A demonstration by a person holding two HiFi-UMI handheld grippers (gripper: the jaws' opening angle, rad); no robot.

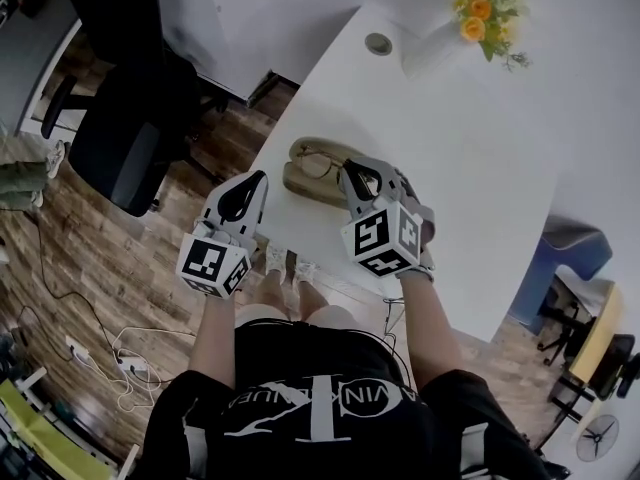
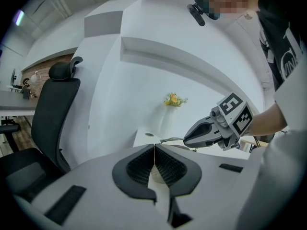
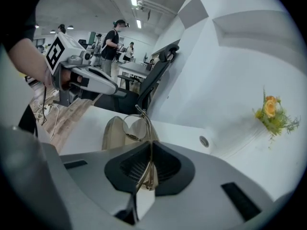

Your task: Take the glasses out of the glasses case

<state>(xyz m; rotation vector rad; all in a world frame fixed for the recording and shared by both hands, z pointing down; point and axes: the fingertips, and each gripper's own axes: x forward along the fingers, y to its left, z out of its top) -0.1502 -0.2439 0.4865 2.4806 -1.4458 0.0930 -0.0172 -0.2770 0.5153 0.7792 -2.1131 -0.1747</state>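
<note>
An open tan glasses case [image 1: 300, 181] lies near the front edge of the white table [image 1: 470, 158]. My right gripper [image 1: 351, 175] is shut on the thin gold-rimmed glasses [image 1: 318, 160], pinching the frame between its pads. In the right gripper view the glasses [image 3: 134, 127] stick up from the right gripper [image 3: 148, 150], raised above the case [image 3: 111, 134]. My left gripper [image 1: 257, 181] hovers just left of the case with its jaws shut and nothing visible between them. The left gripper view shows the left gripper [image 2: 154, 148] closed and the right gripper [image 2: 186, 139] holding the glasses [image 2: 171, 139].
A white vase of orange flowers [image 1: 445, 33] and a round cable hole [image 1: 378, 43] sit at the table's far end. A black office chair [image 1: 125, 138] stands on the wooden floor to the left, with cables [image 1: 120, 363] below. People stand far off in the right gripper view.
</note>
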